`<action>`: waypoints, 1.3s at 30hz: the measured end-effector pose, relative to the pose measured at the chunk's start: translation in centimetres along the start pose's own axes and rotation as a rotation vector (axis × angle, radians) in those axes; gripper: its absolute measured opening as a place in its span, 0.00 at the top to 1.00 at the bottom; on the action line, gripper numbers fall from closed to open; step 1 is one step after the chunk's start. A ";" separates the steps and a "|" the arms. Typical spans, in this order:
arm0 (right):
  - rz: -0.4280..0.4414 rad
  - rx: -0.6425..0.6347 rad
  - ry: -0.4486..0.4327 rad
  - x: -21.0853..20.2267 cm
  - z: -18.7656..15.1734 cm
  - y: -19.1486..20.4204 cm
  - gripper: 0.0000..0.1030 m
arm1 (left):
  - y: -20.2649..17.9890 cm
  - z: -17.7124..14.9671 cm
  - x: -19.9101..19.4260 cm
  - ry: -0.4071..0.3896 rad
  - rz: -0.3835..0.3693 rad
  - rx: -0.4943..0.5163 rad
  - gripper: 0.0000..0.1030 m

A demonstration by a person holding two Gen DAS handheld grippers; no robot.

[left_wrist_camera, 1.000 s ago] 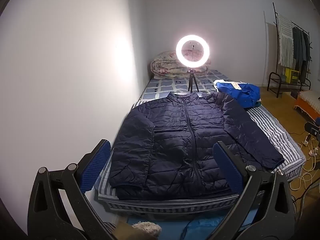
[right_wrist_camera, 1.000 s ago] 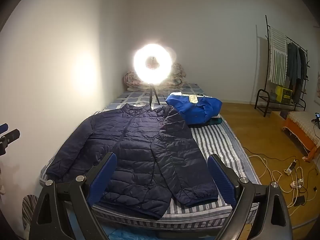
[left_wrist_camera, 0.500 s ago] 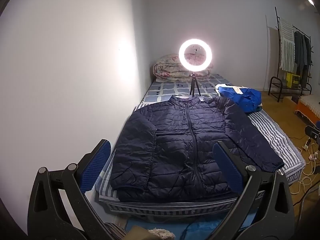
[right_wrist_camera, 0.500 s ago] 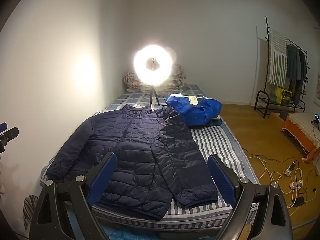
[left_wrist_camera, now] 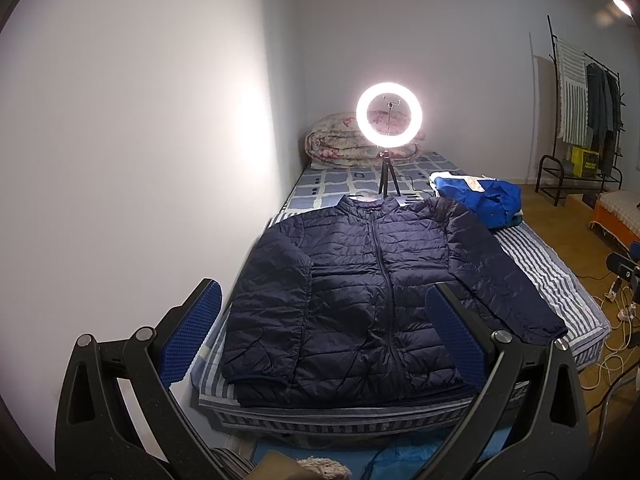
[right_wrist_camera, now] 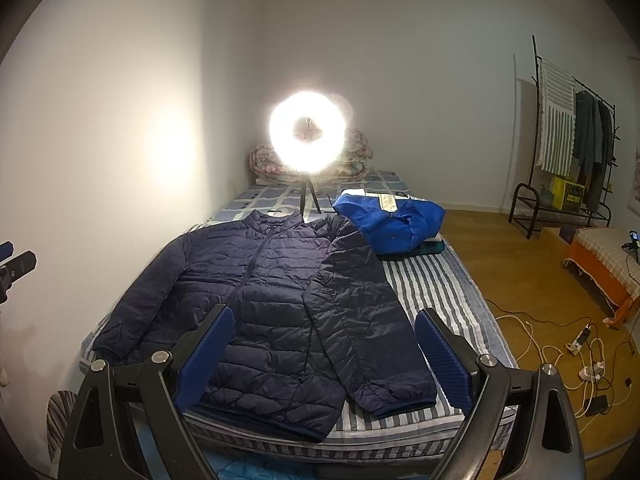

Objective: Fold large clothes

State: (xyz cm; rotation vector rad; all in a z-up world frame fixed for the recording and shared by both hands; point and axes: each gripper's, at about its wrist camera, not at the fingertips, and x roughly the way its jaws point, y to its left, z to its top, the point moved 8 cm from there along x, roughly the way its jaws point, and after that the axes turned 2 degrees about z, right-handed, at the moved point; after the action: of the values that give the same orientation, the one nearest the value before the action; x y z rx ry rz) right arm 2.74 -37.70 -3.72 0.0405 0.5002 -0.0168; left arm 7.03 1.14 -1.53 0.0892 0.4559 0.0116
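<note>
White walls close in a small bedroom, and through my left wrist camera a bed (left_wrist_camera: 560, 280) with a striped sheet runs along the wall on the left side. On it a navy puffer jacket (left_wrist_camera: 372, 292) lies flat, zipped front up, collar toward the far end, hem near the foot edge closest to me; one sleeve lies along the body on the wall side, the other angles outward across the stripes. Behind the collar a lit ring light (left_wrist_camera: 388, 115) stands on a small tripod, with a rolled floral quilt (left_wrist_camera: 332, 146) behind it against the far wall. A crumpled blue garment (left_wrist_camera: 484, 198) sits just beside the jacket's shoulder on the room side. My left gripper (left_wrist_camera: 320, 336) hangs in the air before the foot of the bed, jaws spread wide, touching nothing. Through my right wrist camera the jacket (right_wrist_camera: 276, 292) shows from the room side, its nearer sleeve ending close to the mattress corner. My right gripper (right_wrist_camera: 322, 354) hovers there too, jaws spread wide and holding nothing. Off to the right a clothes rack (right_wrist_camera: 568, 136) stands on the wooden floor (right_wrist_camera: 500, 264), and white cables (right_wrist_camera: 560, 344) with power strips trail across the boards.
</note>
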 end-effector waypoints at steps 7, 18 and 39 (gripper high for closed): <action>-0.001 -0.002 -0.001 0.0 0.2 0.0 0.09 | -0.3 0.4 -0.1 -0.006 0.001 0.003 0.00; -0.001 -0.007 0.000 0.3 0.4 0.2 0.09 | -0.2 0.3 -0.3 -0.015 0.004 0.005 0.00; 0.000 -0.007 -0.001 0.3 0.6 0.5 0.09 | -0.3 0.3 -0.4 -0.016 0.003 0.002 0.00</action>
State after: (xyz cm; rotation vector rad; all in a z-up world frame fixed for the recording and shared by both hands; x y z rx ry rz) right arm 3.33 -37.28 -3.36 0.0333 0.4991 -0.0152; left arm 6.84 0.85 -1.10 0.0920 0.4400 0.0128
